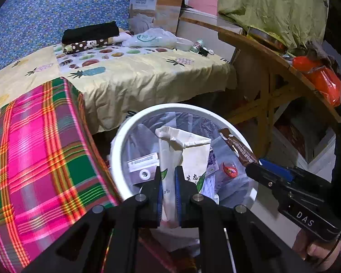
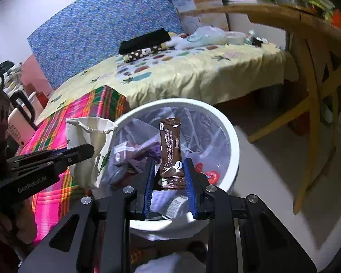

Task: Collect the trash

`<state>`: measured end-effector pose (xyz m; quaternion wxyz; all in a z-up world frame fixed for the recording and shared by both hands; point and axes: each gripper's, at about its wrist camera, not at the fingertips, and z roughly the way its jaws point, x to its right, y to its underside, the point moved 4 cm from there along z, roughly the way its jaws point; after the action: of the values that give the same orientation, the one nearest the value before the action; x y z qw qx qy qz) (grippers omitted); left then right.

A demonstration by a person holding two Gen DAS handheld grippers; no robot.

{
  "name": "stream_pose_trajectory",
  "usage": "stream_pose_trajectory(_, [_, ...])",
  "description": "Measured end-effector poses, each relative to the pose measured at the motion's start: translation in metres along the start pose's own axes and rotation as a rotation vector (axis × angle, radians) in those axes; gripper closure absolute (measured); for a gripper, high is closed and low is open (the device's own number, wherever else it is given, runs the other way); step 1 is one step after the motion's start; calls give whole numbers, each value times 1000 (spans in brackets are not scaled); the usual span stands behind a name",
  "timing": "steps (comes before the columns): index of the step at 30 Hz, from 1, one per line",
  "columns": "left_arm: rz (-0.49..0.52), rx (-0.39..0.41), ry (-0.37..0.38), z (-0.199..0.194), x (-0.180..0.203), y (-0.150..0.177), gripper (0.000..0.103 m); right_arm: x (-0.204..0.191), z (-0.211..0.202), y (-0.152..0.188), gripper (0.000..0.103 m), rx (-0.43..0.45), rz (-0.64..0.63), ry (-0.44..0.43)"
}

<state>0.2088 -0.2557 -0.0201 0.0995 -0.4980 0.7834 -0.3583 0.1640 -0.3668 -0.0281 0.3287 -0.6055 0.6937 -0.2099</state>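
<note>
The left gripper [image 1: 168, 175] is clamped on a cream paper bag [image 1: 188, 150], which hangs over the white bin [image 1: 125, 134] just inside its near-left rim. The right gripper [image 2: 169, 170] pinches a brown snack wrapper [image 2: 170, 150] upright above the bin's open middle — clear of the rim. The plaid blanket [image 1: 41, 150] crowds the bin's left edge; bare floor [image 2: 272, 170] lies right.

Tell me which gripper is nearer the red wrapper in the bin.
Right. The right gripper holds its brown sachet beside the red wrapper; the left gripper is farther.
</note>
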Motion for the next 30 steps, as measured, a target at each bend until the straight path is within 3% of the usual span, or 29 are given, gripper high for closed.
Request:
stream_pose_trajectory(8, [-2,-31,22,21,6,-2,91,8,14,3,76,-58,21,-4])
stream_pose_trajectory(9, [0,-29,25,21,6,-2,87,8,13,4,76,-54,20,-6])
stream_pose_trajectory(12, [3,-10,26,17,6,-4,61,8,10,3,70,-43,23,-15])
stream_pose_trajectory(15, [-1,4,32,11,5,-5,61,7,8,3,62,-36,21,-14])
stream_pose_trajectory(23, [-17,29,18,-8,-1,0,59,-2,-4,3,61,-27,1,-12])
stream_pose_trajectory(30, [-30,70,-14,-39,-8,16,50,-23,-20,3,61,-7,-52,-12])
